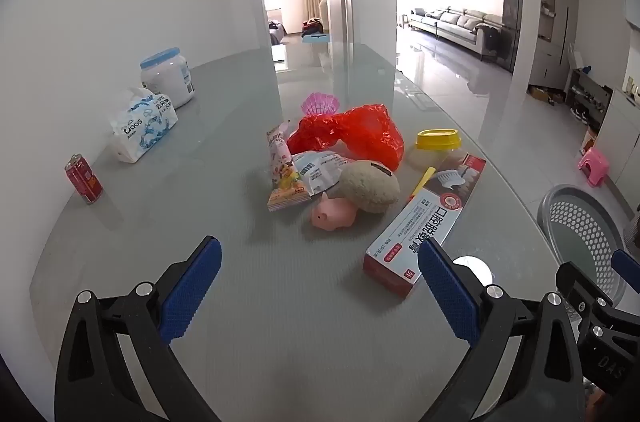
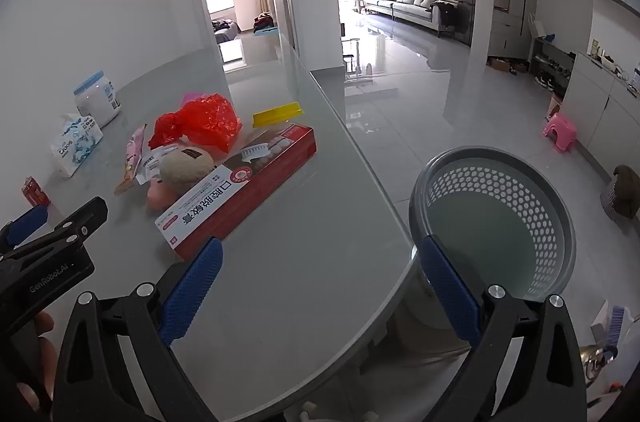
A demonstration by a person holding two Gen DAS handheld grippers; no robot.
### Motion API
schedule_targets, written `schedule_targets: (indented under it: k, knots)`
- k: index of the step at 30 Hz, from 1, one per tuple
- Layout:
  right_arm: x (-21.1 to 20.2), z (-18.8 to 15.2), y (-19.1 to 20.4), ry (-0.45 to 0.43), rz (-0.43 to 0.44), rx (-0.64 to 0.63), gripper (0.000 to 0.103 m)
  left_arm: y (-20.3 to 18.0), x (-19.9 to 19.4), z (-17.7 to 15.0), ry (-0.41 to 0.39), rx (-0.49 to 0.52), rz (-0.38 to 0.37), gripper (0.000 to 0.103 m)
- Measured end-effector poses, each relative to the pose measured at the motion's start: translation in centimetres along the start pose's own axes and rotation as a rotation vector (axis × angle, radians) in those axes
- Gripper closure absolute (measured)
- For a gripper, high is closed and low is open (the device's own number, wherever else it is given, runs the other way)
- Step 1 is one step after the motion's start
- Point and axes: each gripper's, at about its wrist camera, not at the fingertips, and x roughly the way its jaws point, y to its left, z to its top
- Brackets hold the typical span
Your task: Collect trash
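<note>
A heap of trash lies mid-table: a red plastic bag [image 1: 352, 136], snack wrappers [image 1: 286, 170], a beige sponge-like lump [image 1: 370, 186], a pink pig toy [image 1: 334, 216] and a long red-and-white box [image 1: 426, 226]. The box also shows in the right wrist view [image 2: 240, 188]. My left gripper [image 1: 320, 286] is open and empty, above the table in front of the heap. My right gripper [image 2: 320, 286] is open and empty over the table's right edge. A grey perforated basket [image 2: 496, 218] stands on the floor just right of the table.
A red can [image 1: 84, 178], a tissue pack [image 1: 142, 124] and a white jar with a blue lid [image 1: 168, 76] stand at the table's left by the wall. A yellow-lidded tub [image 1: 436, 146] sits behind the box. A pink stool [image 2: 560, 132] is on the floor.
</note>
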Motion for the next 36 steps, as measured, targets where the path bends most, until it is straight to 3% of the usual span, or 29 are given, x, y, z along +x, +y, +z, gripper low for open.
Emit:
schedule_targets:
  k: [36]
  knots:
    - [-1.2,-0.1,0.3,-0.017,-0.001,-0.001,0.008,0.5,-0.5,-0.2,-0.01,-0.024,0.007,0.006]
